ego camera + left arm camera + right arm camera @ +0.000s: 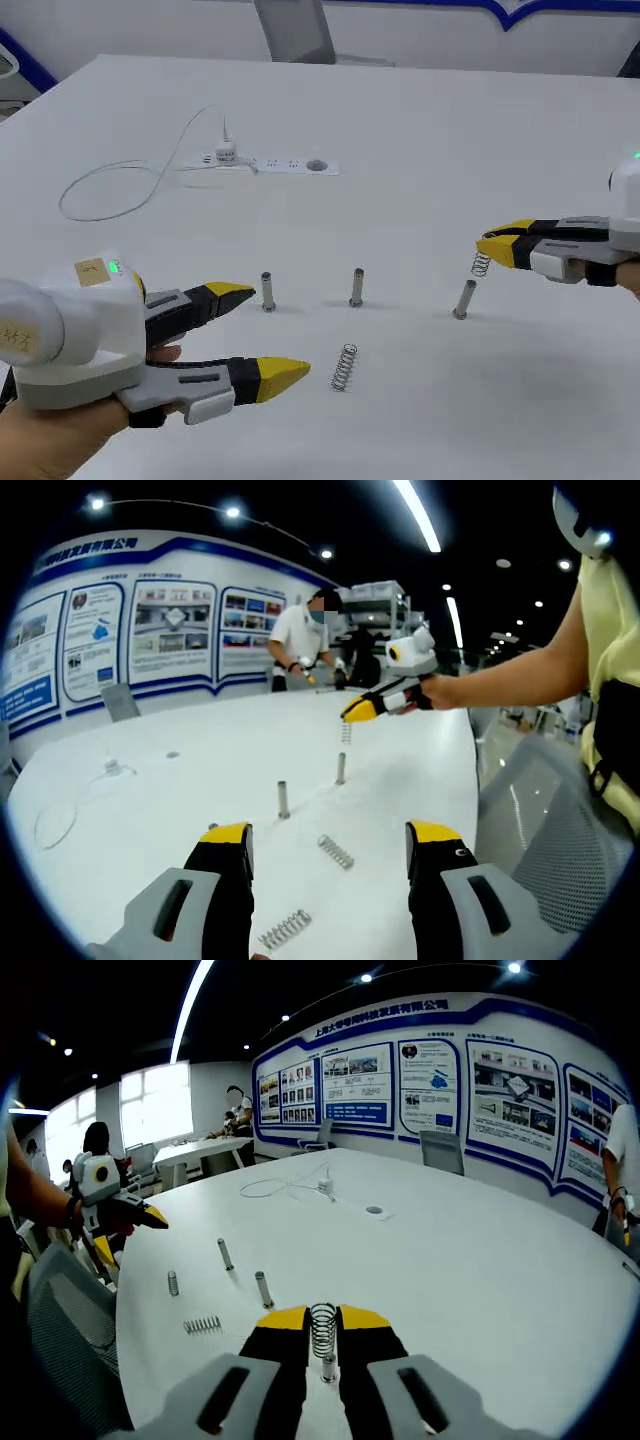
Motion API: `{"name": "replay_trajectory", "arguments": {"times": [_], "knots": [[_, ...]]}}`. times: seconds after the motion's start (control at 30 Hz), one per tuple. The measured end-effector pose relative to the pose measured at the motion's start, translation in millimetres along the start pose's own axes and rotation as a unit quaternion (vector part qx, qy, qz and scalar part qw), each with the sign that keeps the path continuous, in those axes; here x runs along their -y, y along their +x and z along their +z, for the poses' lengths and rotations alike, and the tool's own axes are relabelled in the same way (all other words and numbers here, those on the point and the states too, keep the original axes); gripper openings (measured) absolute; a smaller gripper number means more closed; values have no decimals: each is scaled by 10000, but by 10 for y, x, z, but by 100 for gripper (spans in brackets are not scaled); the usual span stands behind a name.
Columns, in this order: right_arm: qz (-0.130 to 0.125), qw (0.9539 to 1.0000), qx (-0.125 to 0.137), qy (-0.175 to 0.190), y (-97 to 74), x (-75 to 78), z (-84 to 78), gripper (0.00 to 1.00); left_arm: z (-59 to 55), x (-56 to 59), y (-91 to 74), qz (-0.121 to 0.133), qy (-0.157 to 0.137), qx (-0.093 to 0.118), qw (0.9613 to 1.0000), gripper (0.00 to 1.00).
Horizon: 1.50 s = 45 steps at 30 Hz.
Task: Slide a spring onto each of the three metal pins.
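Note:
Three short metal pins stand in a row on the white table (420, 130): the left pin (267, 292), the middle pin (357, 287) and the right pin (464, 299). My right gripper (487, 246) is shut on a spring (481, 263), held upright just above the right pin (328, 1365). The held spring (322, 1328) sits between the yellow fingertips of the right gripper (322, 1320). Another spring (344, 367) lies loose in front of the middle pin. My left gripper (265, 332) is open and empty, beside the left pin. A third spring (284, 929) lies low between the left gripper (330, 835) jaws.
A white power strip (280, 163) with a looping cable (110, 190) lies further back on the table. A grey chair (295, 30) stands at the far edge. A person (300, 640) stands beyond the table, with wall posters behind.

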State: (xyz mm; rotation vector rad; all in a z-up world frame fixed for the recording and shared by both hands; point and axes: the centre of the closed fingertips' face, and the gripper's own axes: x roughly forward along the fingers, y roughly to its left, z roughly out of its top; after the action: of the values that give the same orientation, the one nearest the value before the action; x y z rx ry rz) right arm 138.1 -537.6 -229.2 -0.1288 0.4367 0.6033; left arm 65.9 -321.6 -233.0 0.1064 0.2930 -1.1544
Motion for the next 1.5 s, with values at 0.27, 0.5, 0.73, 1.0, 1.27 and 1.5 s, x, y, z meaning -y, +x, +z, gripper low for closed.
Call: {"name": "replay_trajectory", "arguments": {"times": [0.27, 0.5, 0.73, 1.0, 1.27, 1.5], "knots": [[-34, 9999, -75, 60, 65, 21, -91, 11, -12, -28, -10, 28, -9, -26, 10000, 63], [-40, 9999, -89, 86, 85, 26, -127, 11, -31, -38, -16, 35, -30, -56, 10000, 63], [-86, 9998, -90, 135, 112, 52, -202, 11, -26, -24, -7, 34, -31, -69, 10000, 63], [-166, 9996, -85, 202, 163, 65, -326, 11, -33, -7, 1, 31, -28, -99, 9999, 63], [-194, 9994, -144, 240, 277, 72, -438, 11, -13, -17, 6, 49, -22, -100, 9999, 62], [-203, 9992, -85, 348, 364, 74, -452, 11, -17, -39, -11, 79, -32, -114, 9999, 62]]}}
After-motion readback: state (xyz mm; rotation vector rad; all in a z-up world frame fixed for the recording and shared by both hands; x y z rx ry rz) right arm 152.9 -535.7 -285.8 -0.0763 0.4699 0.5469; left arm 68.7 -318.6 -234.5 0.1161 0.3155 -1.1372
